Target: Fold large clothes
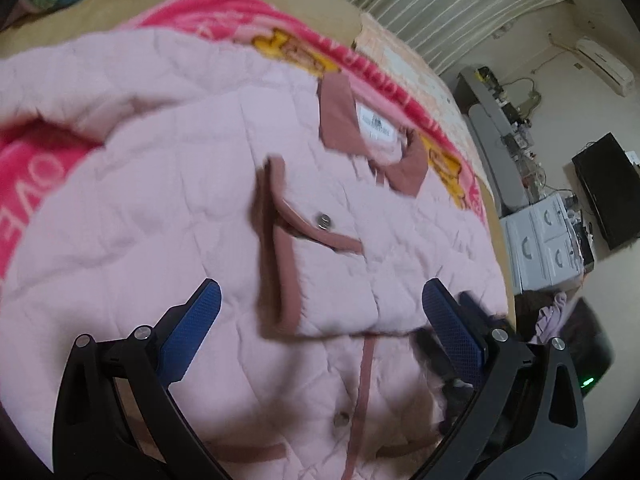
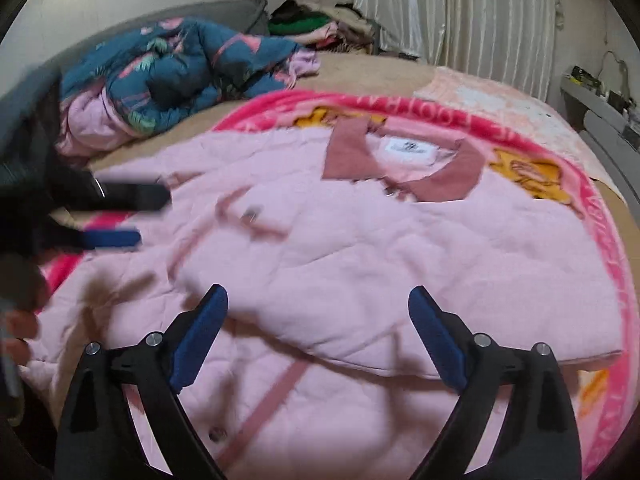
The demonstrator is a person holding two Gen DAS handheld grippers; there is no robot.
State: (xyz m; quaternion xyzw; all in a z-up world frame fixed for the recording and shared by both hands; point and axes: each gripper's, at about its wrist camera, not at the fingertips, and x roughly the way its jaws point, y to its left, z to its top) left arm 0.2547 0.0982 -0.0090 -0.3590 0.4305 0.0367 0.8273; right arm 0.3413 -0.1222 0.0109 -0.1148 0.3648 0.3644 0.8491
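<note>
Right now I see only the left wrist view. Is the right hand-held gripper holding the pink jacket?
Observer: No. The right hand-held gripper is open above the pink jacket, and its pads press no cloth.
Operator: What lies at the far end of the bed, near the curtain?
Observer: A pile of clothes with a green piece in it, beside the curtain.
Operator: From outside, where is my left hand-held gripper?
Observer: The left hand-held gripper shows blurred at the jacket's edge, on the left of the right wrist view, with its fingers apart.
</note>
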